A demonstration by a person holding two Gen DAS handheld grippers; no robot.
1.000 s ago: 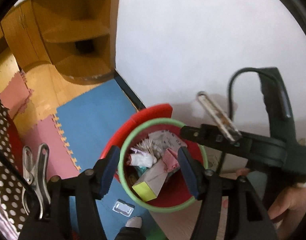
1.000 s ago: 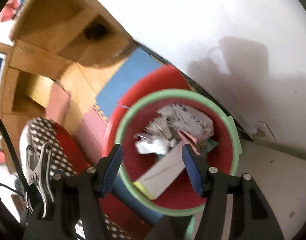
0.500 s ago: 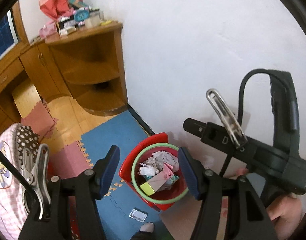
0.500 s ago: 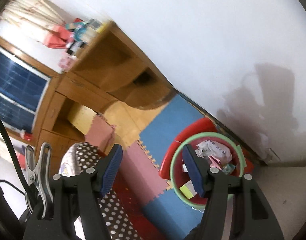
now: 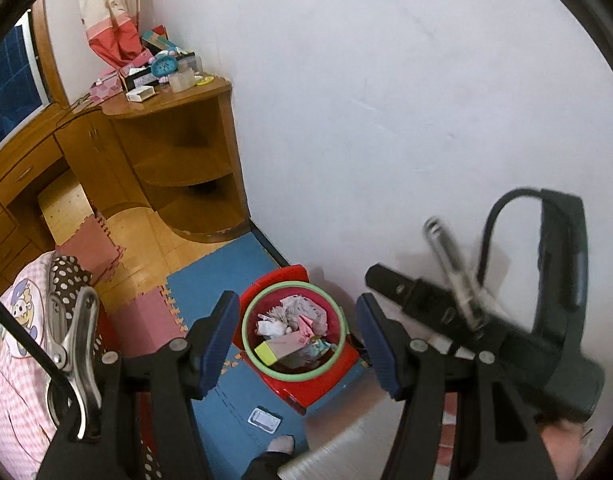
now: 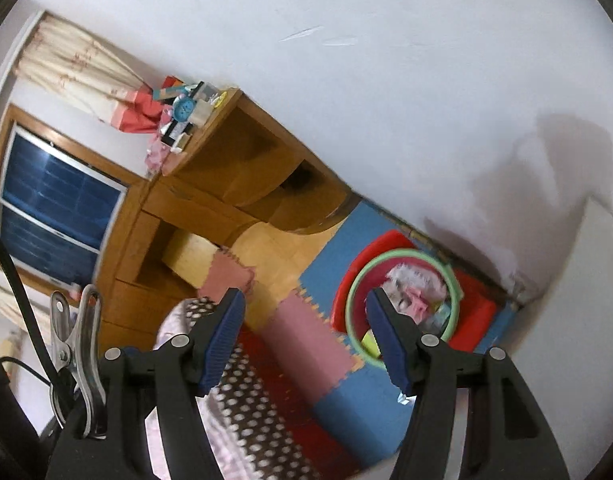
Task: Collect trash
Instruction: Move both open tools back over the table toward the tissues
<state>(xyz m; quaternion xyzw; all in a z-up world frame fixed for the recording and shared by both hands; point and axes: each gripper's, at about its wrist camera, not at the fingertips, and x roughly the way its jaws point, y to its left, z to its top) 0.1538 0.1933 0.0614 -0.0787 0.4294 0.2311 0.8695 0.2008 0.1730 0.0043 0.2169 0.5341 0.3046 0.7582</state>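
A red bin (image 5: 324,388) with a green rim stands on the floor by the white wall. It holds crumpled paper (image 5: 298,308) and a box with a yellow end (image 5: 276,349). My left gripper (image 5: 296,297) hangs high above the bin, open, with nothing between its blue pads. The right gripper's black body (image 5: 486,340) shows blurred at the right of the left wrist view. In the right wrist view the bin (image 6: 476,312) lies far below, partly behind the right pad. My right gripper (image 6: 304,292) is open and holds nothing. A small clear wrapper (image 5: 263,419) lies on the blue mat.
A wooden corner shelf (image 5: 178,160) with a clock and boxes on top stands left of the bin. Blue and pink foam mats (image 5: 210,280) cover the floor. Polka-dot bedding (image 5: 70,276) is at the left. A person's foot (image 5: 282,444) is near the wrapper.
Both grippers have risen and drawn back from the bin, which now looks much smaller and farther below. More of the room shows. The jaws stay apart.
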